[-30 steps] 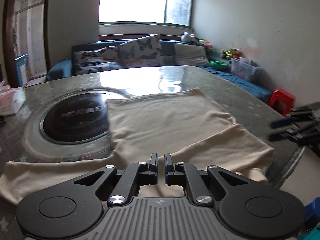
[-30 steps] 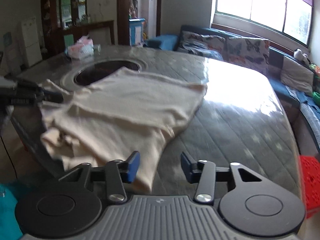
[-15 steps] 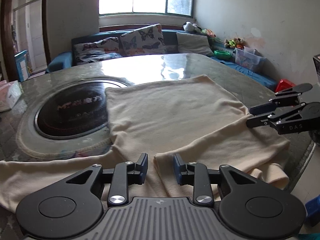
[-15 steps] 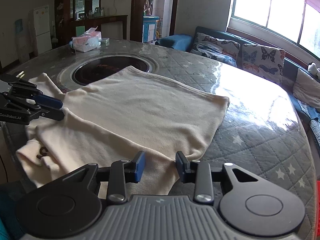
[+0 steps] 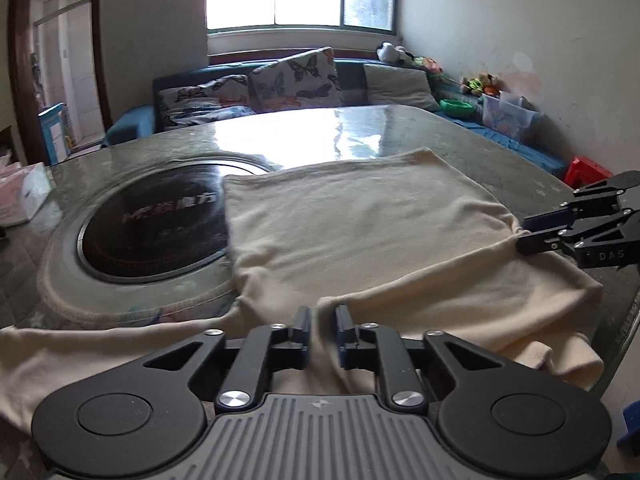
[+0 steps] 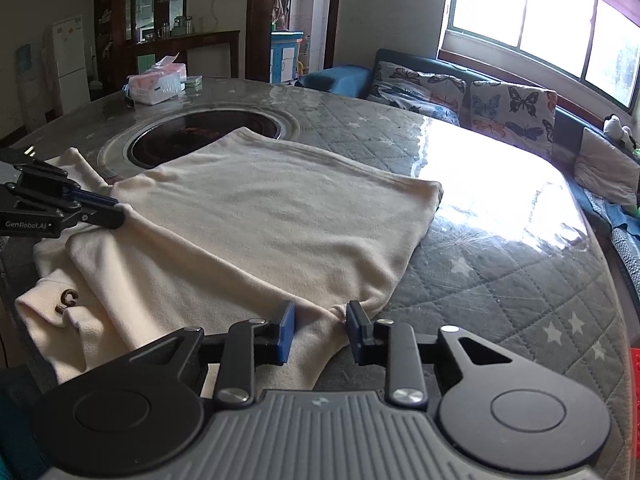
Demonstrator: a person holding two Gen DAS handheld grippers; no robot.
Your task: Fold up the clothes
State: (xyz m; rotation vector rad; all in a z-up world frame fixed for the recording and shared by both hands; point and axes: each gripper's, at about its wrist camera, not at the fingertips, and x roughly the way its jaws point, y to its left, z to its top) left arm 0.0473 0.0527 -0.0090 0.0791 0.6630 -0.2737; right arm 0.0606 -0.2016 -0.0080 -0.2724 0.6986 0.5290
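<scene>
A cream shirt (image 5: 360, 216) lies spread on the round table, its body flat and its upper part bunched at the near edge; it also shows in the right wrist view (image 6: 280, 208). My left gripper (image 5: 322, 326) has its jaws nearly closed around a ridge of cloth near the armpit; in the right wrist view (image 6: 116, 212) its tips pinch the fabric. My right gripper (image 6: 320, 326) is open, its jaws straddling the shirt's other armpit edge; in the left wrist view (image 5: 524, 236) its tips touch the cloth.
A black round cooktop (image 5: 152, 220) is set in the quilted grey table (image 6: 500, 280), partly under the shirt. A tissue pack (image 6: 158, 86) stands at the far edge. A sofa with butterfly cushions (image 5: 292, 76) and a red stool (image 5: 586, 168) lie beyond.
The left jaws have narrowed onto a fold of the shirt. The right gripper has moved forward until its open jaws reach the shirt's side edge.
</scene>
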